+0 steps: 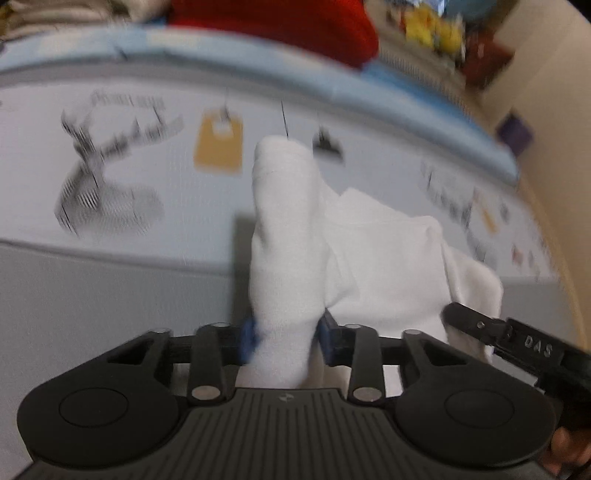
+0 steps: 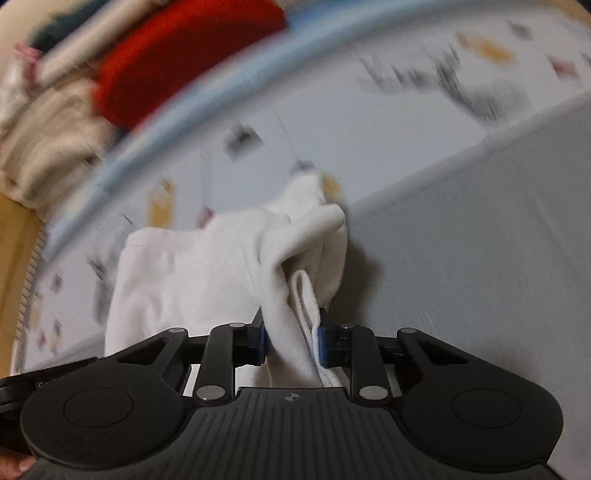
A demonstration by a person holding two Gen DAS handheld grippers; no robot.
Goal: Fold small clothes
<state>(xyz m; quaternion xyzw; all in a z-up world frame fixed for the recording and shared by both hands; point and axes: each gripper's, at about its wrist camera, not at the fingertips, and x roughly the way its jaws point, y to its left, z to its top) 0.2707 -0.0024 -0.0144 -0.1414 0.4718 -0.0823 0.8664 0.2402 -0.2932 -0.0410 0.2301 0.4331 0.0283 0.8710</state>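
Note:
A small white garment [image 1: 384, 266] hangs lifted between my two grippers above a pale printed mat [image 1: 147, 122]. My left gripper [image 1: 286, 338] is shut on one bunched end of it, which stands up in front of the blue pads. My right gripper [image 2: 291, 345] is shut on another bunched part with a ribbed hem, and the white garment [image 2: 177, 280] spreads to its left. The right gripper's black finger also shows at the lower right of the left wrist view [image 1: 480, 326]. Both views are motion-blurred.
The mat [image 2: 369, 147] has a light blue border and lies on a grey surface [image 2: 498, 240]. Beyond it lie a red cloth [image 1: 288, 22], [image 2: 177, 62] and a pile of beige and dark clothes [image 2: 48, 122]. Yellow and brown items [image 1: 436, 26] sit at the far right.

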